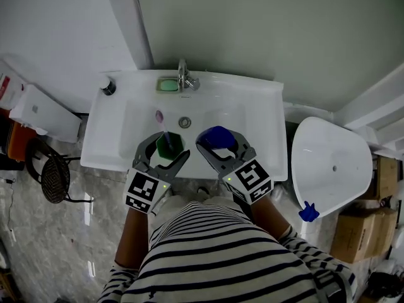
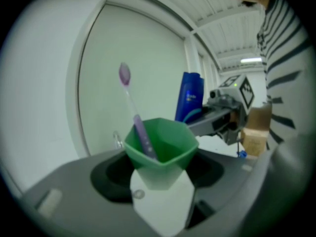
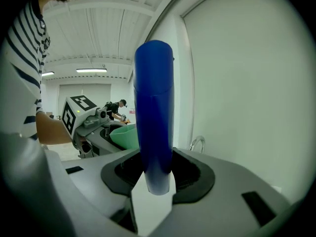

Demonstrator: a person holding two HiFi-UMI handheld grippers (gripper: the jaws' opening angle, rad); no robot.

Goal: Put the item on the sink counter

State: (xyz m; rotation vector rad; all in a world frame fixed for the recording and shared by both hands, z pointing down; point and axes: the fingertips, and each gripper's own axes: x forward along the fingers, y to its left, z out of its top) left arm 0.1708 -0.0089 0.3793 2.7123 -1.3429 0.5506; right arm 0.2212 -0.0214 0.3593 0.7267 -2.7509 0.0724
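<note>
My left gripper [image 1: 166, 146] is shut on a green cup [image 1: 168, 146] with a purple toothbrush [image 1: 161, 124] standing in it. In the left gripper view the green cup [image 2: 161, 146] sits upright between the jaws, and the toothbrush [image 2: 132, 107] leans left. My right gripper [image 1: 219, 142] is shut on a blue bottle [image 1: 216, 136], which stands upright in the right gripper view as a tall blue bottle [image 3: 154, 112]. Both grippers hang side by side over the front of the white sink [image 1: 252, 115], whose counter rim runs around the basin.
On the sink's back rim stand a faucet [image 1: 185, 77], a green soap dish [image 1: 167, 85] and a dark-capped bottle [image 1: 108, 85]. A white toilet [image 1: 331, 166] is at the right, with cardboard boxes [image 1: 360, 226] beyond it. A black wire stool [image 1: 54, 177] stands at the left.
</note>
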